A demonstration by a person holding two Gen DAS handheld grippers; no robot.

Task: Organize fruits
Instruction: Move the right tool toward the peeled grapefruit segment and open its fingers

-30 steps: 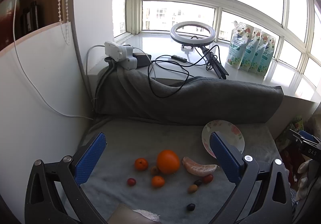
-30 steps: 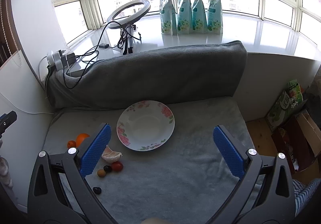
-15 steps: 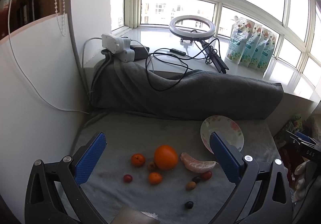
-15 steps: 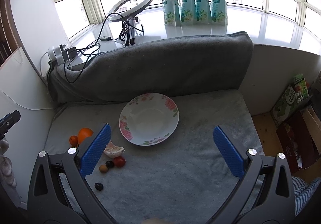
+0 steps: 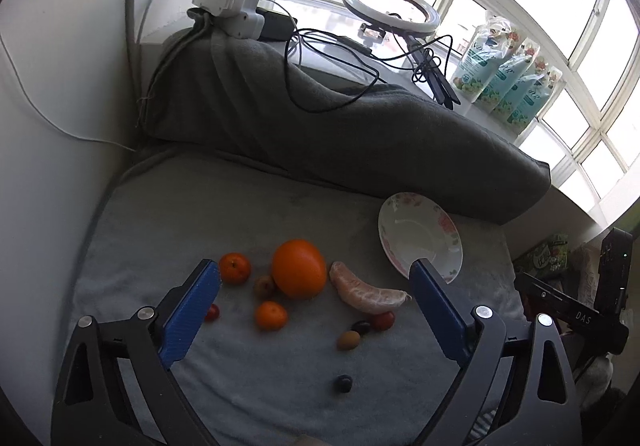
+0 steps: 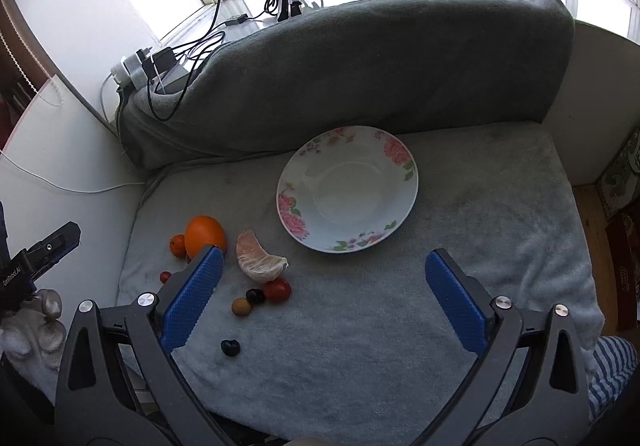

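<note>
While your left gripper [image 5: 316,282] hangs with its jaws spread wide and nothing between them above the large round orange [image 5: 299,268] and peeled pale citrus segment [image 5: 366,295] on the grey blanket [image 6: 400,326], your right gripper [image 6: 322,278], equally wide and holding nothing, faces the white floral-rimmed plate [image 6: 347,188]. Its black mount [image 5: 576,316] reads "DAS"; the teal pouches' [image 5: 506,76] lettering is illegible.

Both wrist views look down, near; share fruits [image 5: 298,268], plate [image 6: 404,182].
</note>
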